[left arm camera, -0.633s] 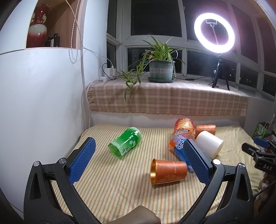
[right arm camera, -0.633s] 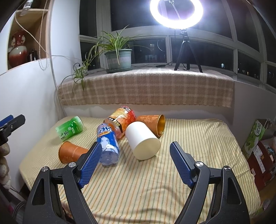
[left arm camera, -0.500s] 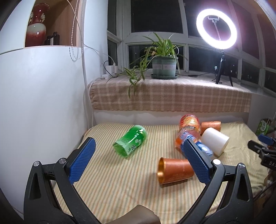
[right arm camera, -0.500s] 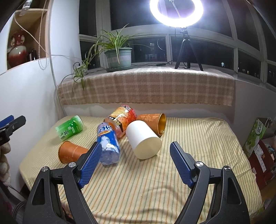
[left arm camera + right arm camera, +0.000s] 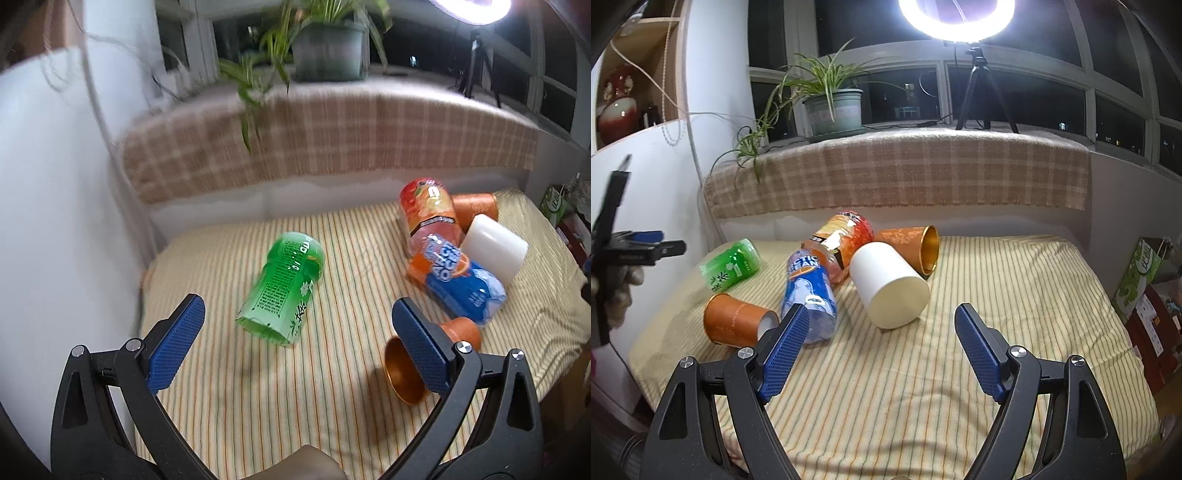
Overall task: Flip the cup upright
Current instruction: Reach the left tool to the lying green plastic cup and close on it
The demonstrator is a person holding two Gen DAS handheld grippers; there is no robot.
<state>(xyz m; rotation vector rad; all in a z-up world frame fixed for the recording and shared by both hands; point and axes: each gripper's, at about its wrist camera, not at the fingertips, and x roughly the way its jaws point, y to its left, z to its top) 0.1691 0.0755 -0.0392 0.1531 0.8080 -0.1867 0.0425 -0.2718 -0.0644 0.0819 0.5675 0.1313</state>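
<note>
Several cups lie on their sides on the striped cloth. A green cup [image 5: 283, 286] lies ahead of my open left gripper [image 5: 295, 343], mouth toward me. An orange cup [image 5: 402, 373] lies partly behind the right finger [image 5: 421, 345]. In the right wrist view a white cup [image 5: 890, 286] lies just ahead of my open, empty right gripper [image 5: 879, 354]. The green cup [image 5: 730, 267], the orange cup [image 5: 738, 325], a blue-labelled cup [image 5: 809, 291], a red-orange printed cup [image 5: 846, 240] and a gold-lined orange cup [image 5: 912, 249] lie to the left and behind it.
A checked cloth covers the ledge [image 5: 894, 173] behind, with a potted plant [image 5: 831, 107] and a ring light tripod [image 5: 979, 96]. A white wall [image 5: 55, 206] bounds the left side. Boxes [image 5: 1141, 273] stand beyond the table's right edge. The left gripper [image 5: 631, 251] shows at far left.
My left gripper has moved forward and tilted down toward the green and orange cups; the view is blurred by motion. My right gripper has barely moved.
</note>
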